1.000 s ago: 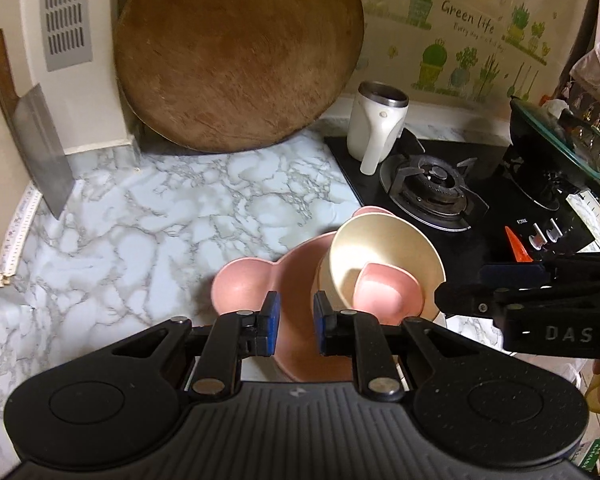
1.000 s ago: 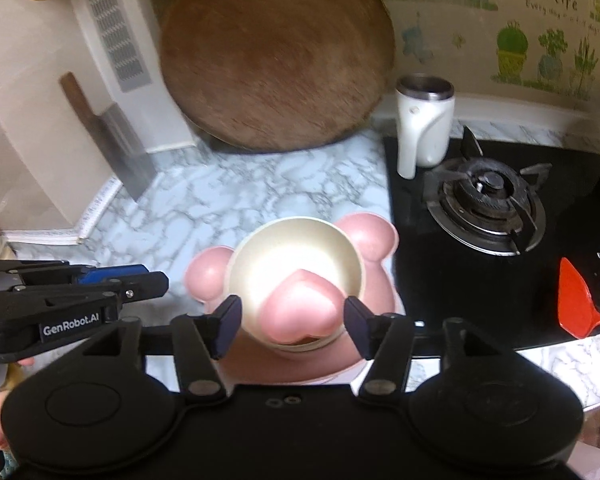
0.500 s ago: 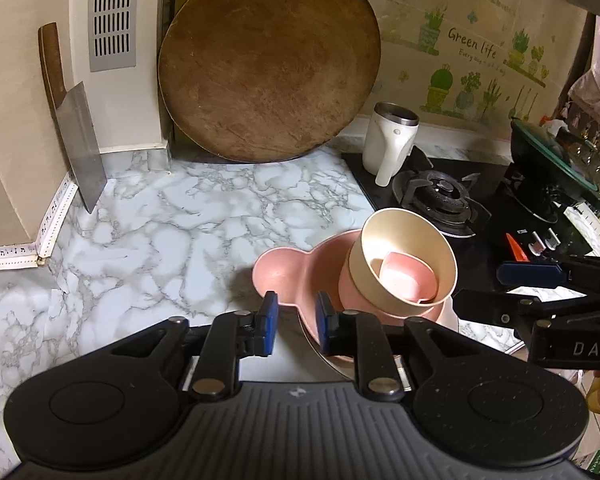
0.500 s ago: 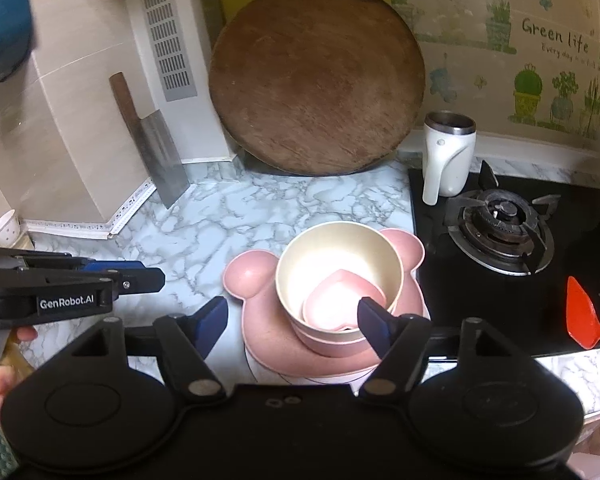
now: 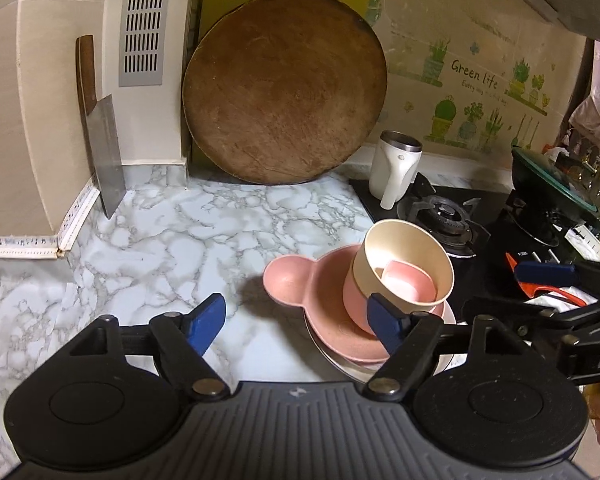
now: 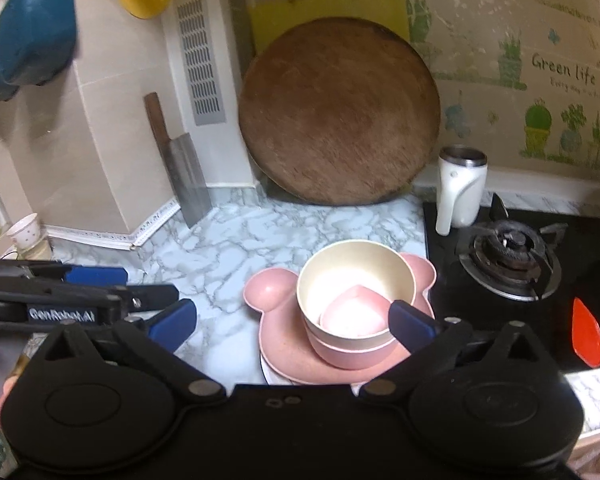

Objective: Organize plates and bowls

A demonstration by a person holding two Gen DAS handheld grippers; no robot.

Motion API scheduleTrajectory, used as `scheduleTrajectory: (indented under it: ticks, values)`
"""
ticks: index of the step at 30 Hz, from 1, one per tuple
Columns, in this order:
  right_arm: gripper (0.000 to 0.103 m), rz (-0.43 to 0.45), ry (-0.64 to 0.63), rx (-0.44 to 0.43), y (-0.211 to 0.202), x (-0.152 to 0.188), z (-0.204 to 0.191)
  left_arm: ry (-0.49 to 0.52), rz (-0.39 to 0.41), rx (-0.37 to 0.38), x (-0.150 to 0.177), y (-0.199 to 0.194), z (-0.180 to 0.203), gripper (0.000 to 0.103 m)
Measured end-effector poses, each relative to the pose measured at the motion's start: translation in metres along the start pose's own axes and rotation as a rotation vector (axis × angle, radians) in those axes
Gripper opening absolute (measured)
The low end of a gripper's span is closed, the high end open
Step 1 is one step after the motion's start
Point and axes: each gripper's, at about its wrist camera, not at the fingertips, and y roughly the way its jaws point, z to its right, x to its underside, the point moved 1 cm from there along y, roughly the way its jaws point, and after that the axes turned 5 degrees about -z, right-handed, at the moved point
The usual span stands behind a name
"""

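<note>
A stack stands on the marble counter near its front edge. A pink bear-shaped plate [image 5: 296,280] [image 6: 272,300] lies on a white plate [image 6: 274,376]. On it sits a pink bowl [image 6: 352,354], a cream bowl [image 5: 404,252] [image 6: 352,276] inside that, and a small pink heart-shaped dish [image 5: 408,284] [image 6: 352,314] inside the cream bowl. My left gripper [image 5: 298,322] is open and empty, just in front of the stack's left side. My right gripper [image 6: 292,324] is open and empty, pulled back in front of the stack.
A round wooden board [image 5: 284,88] leans on the back wall. A cleaver [image 5: 104,152] leans at the left. A white mug [image 5: 396,168] and a gas burner [image 5: 444,216] are to the right. An orange spatula [image 6: 592,336] lies on the stove.
Both grippers have drawn back and up from the stack. The left gripper has opened wide from nearly shut, and the right has opened wider.
</note>
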Motion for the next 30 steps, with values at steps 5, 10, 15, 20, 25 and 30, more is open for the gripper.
scheduleTrajectory:
  ticks: [5,10,15,20,25,30]
  values:
    - [0.103,0.01,-0.01,0.018,-0.005,0.007,0.003,-0.028,-0.013,-0.017,0.015,-0.001,0.011,0.084]
    - [0.103,0.015,-0.02,0.019,-0.014,0.019,0.008,-0.073,0.017,-0.028,0.03,-0.009,0.019,0.103]
    - [0.103,0.031,-0.014,0.049,-0.021,0.032,0.012,-0.1,0.014,-0.076,0.038,-0.014,0.028,0.103]
    - [0.103,0.034,0.018,0.055,-0.028,0.04,0.019,-0.106,0.001,-0.114,0.048,-0.019,0.039,0.103]
    - [0.103,0.026,0.048,0.045,-0.032,0.046,0.024,-0.138,-0.008,-0.126,0.056,-0.022,0.043,0.103]
    - [0.103,0.036,0.056,0.045,-0.035,0.049,0.027,-0.15,-0.018,-0.129,0.06,-0.023,0.048,0.103]
